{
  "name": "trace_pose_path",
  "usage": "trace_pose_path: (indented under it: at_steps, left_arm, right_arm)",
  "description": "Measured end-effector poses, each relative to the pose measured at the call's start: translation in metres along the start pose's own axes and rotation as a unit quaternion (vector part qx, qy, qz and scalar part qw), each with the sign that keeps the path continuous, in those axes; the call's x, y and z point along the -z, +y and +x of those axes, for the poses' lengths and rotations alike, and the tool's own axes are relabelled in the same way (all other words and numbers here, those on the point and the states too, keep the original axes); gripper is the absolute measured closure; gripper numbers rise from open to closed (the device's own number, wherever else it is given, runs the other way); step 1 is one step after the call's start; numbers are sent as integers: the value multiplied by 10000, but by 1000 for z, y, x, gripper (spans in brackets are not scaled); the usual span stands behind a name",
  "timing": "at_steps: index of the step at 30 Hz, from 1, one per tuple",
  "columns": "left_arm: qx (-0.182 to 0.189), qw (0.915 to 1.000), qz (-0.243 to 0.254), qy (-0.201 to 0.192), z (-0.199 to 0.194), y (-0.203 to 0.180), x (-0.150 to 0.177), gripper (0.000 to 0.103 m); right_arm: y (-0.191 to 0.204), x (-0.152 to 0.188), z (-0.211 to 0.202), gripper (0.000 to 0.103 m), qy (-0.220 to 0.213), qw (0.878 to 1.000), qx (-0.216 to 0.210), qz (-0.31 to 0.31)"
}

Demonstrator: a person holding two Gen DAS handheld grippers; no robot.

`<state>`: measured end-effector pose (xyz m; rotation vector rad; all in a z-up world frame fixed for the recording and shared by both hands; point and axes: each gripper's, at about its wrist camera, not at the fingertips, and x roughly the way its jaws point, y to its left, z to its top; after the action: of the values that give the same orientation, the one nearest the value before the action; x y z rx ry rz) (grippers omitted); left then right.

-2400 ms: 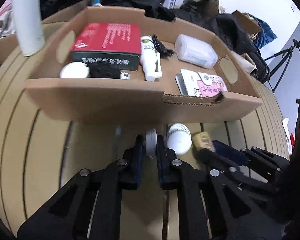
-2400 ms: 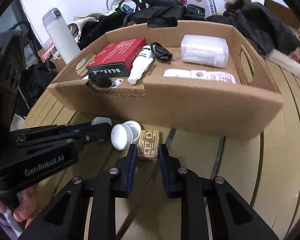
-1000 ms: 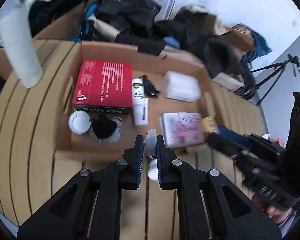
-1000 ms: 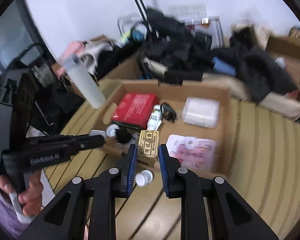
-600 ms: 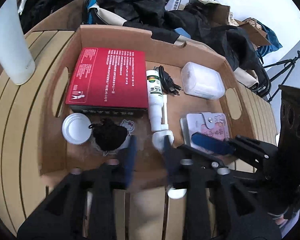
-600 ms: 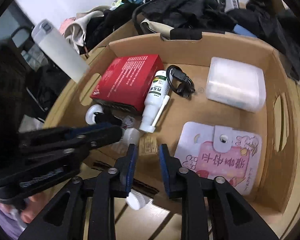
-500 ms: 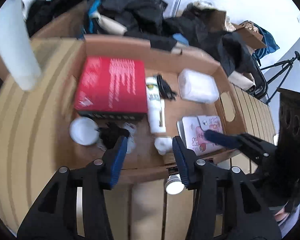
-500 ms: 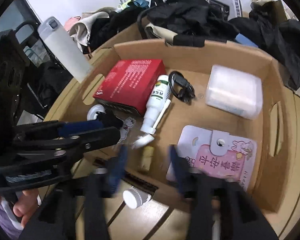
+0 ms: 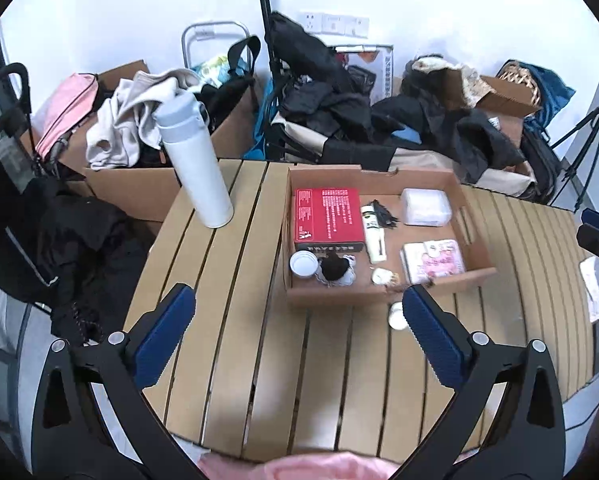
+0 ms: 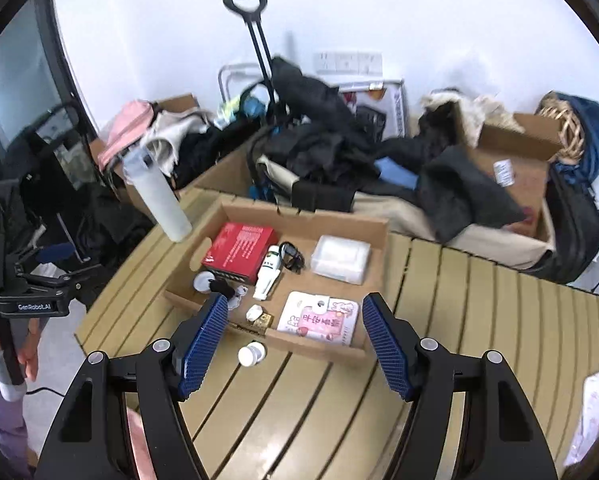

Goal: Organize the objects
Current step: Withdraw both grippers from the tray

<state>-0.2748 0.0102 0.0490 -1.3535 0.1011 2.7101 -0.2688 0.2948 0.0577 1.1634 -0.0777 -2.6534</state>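
Slatted table [image 9: 235,360] with box [image 9: 451,280] holding most items. Both the left gripper [image 9: 299,332] and right gripper [image 10: 293,344] hang high above, jaws wide apart and empty. One white bottle [image 10: 251,354] lies just outside the box front wall, apparently left to stow.

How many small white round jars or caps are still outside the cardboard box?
1: a small white round jar lies on the slatted wooden table, just in front of the cardboard box. Others could be hidden behind its walls.
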Motion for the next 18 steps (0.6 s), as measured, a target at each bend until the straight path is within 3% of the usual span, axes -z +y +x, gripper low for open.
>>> trace_pose_path:
  at_steps: [8,13,16,18]
  left_arm:
    - [60,9996,5,-260,-46,-9,27,0]
    - [323,9966,-238,-723,-52,-13,103,0]
    - [657,9939,-299,-838,-36,-25,161,0]
    - [764,9938,-91,-807,-17,-41,177,0]
  right_arm:
    - [3,31,-50,29,-284,9995,-94,94]
    - [17,97,-66,29,-363,9987,-346,-44]
    - [28,147,-65,29,-366,9984,-410,-134]
    - [29,179,-54,29,-277,9989,-340,-178]
